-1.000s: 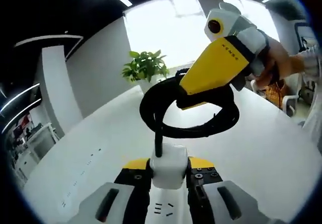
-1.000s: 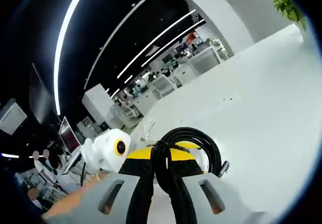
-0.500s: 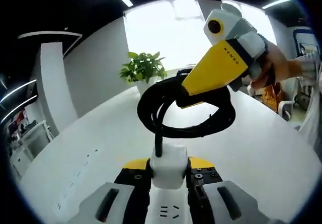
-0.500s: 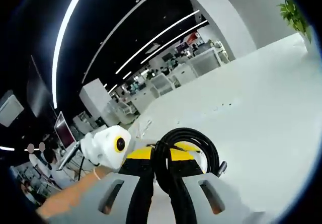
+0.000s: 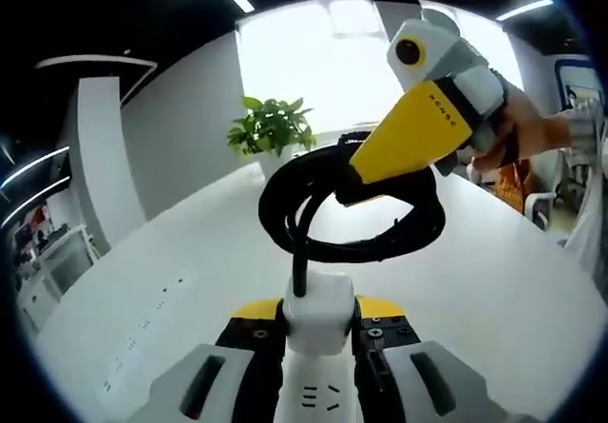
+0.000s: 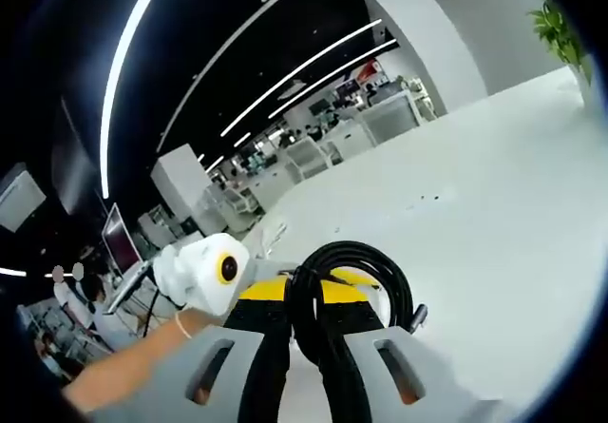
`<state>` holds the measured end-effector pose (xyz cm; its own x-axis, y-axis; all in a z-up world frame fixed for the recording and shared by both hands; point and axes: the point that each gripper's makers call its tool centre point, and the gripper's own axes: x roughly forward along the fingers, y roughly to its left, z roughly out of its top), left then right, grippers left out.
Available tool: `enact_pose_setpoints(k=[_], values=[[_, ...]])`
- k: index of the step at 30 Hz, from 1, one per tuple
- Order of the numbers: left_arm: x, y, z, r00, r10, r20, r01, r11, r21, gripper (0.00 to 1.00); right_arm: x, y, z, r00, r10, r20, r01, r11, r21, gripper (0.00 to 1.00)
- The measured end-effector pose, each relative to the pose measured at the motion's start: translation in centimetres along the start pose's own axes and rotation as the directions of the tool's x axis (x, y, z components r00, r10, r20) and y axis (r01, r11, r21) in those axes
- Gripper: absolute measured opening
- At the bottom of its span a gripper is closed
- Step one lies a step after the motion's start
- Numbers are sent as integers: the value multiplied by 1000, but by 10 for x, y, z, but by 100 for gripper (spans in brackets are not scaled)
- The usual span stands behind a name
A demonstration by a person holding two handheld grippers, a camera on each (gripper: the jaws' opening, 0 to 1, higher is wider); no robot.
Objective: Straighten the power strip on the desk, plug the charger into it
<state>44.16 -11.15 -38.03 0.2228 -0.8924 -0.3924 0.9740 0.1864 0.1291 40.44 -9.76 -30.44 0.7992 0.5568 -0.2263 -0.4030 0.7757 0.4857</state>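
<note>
Little has changed since a second ago: in the left gripper view the strip's (image 5: 318, 399) socket holes have slid closer beneath the charger (image 5: 318, 315). Left gripper (image 5: 318, 323) pinches the charger upright, just above the strip on the desk (image 5: 171, 271). Lower it straight, prongs over the holes. Right gripper (image 5: 356, 187), held high in a hand (image 5: 518, 133) and pointing down, clamps the coiled cable (image 5: 347, 204).

- White worktop (image 5: 171, 252), broad and glossy.
- Potted green plant (image 5: 272, 128) at its far edge.
- Bright window (image 5: 313, 62) behind the plant.
- Pale wall (image 5: 180, 138) beside it.
- Dark ceiling with linear strip lights (image 6: 133, 62).
- Distant office desks (image 6: 313, 157).
</note>
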Motion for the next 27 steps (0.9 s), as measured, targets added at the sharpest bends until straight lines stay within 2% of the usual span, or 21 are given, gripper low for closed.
enact_pose_setpoints(k=[1,3,8,15,20,27], values=[[0,0,0,1000,1,-2,-1,1000,0,26,1,0,-1,1000,2,-2,-2,1000,-6,8],[2,-1,-8,999,12,-46,-11,1000,29,26,3,-1,-6,1000,-2,-12,1,1000,-27,8],[2,-3,-6,999,8,-49,-7,1000,27,25,0,-6,-5,1000,7,0,-7,1000,-23,7],[2,-4,-8,994,16,-108,-7,997,79,25,-1,-6,-10,1000,31,-8,-31,997,-64,7],[2,-4,-10,988,24,-150,-4,992,127,25,-1,-5,-13,999,32,-21,-35,989,-143,7],[2,-3,-11,989,26,-148,-3,988,153,26,-2,-6,-14,999,45,-23,-48,990,-135,7]])
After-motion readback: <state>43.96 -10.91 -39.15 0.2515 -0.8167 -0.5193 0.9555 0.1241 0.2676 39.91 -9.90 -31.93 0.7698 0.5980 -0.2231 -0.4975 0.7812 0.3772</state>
